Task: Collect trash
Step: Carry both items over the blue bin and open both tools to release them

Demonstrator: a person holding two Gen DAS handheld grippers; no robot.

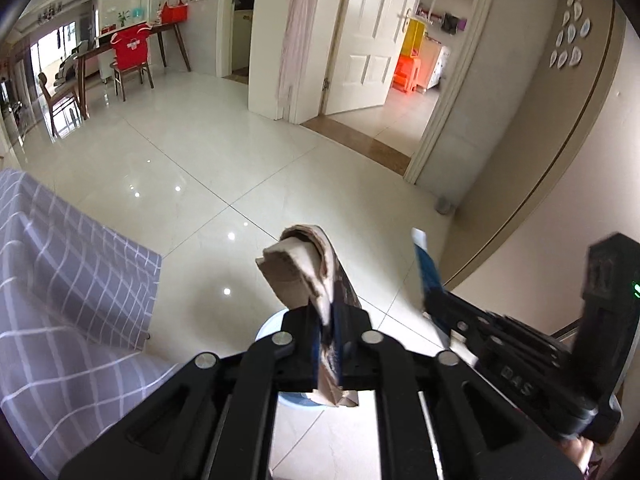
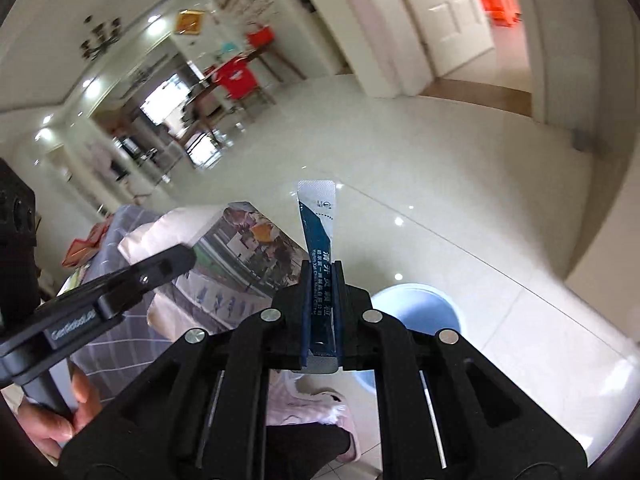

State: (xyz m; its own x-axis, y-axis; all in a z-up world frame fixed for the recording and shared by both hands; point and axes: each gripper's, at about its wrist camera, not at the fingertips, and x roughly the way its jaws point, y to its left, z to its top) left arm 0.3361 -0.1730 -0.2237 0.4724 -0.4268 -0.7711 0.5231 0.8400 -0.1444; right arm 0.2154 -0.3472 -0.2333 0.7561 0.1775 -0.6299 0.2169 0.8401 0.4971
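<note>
A: What could go wrong from here?

B: The torn cardboard scrap (image 1: 304, 276) is pinched between the pressed-together fingers of the left gripper (image 1: 326, 320), but only by a narrow edge, so it could be twisted loose and dropped on the tiled floor (image 1: 192, 184) rather than in the pale blue bin (image 2: 420, 308). The blue-and-white sachet (image 2: 318, 240) is clamped upright in the right gripper (image 2: 322, 280); being thin and slick, it could be slid out sideways if it is swung.

A: Could the bin be missed?

B: Probably, if the pieces are released too soon. The bin is seen low and right of the right gripper, and the scrap, being wide and light, could be caught on the rim.

A: What is hidden or unclear?

B: In the left wrist view the bin is almost wholly covered by the gripper body; only a sliver of rim is shown. Its contents cannot be judged. The far room is blurred in the right wrist view. The plaid cloth (image 1: 60, 280) is cut off at the frame edge, and what is left lying on it cannot be made out clearly.
</note>
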